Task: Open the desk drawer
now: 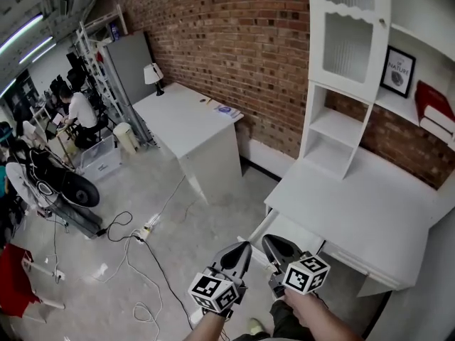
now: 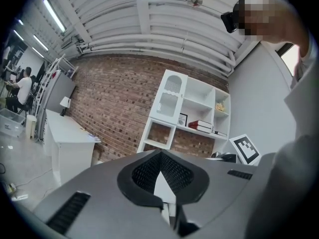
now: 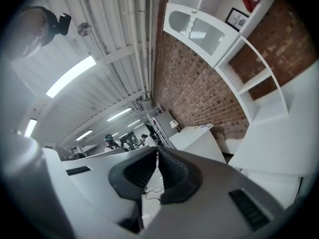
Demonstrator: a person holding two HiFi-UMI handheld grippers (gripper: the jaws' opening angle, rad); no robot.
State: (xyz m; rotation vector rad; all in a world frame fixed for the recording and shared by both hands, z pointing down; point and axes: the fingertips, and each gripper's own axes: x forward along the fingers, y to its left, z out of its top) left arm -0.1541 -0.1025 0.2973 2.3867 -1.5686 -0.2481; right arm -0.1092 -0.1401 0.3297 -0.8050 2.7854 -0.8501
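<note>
The white desk [image 1: 370, 212] with its tall white hutch [image 1: 348, 62] stands at the right of the head view. A white drawer [image 1: 284, 227] juts out below the desk's front edge, partly hidden behind my grippers. Both grippers hang in the air in front of it, side by side, touching nothing. My left gripper [image 1: 245, 247] [image 2: 160, 154] is shut, its tips meeting with nothing between them. My right gripper [image 1: 274, 241] [image 3: 156, 149] is shut too, with only a thin slit between its ribbed pads. The desk top [image 3: 279, 138] lies to its right.
A second white desk [image 1: 192, 123] with a lamp [image 1: 153, 75] stands against the brick wall. Cables and a power strip [image 1: 146, 231] lie on the floor to the left. People sit at the far left [image 1: 78, 109]. A framed picture [image 1: 398, 69] and red books [image 1: 434, 109] fill the hutch shelves.
</note>
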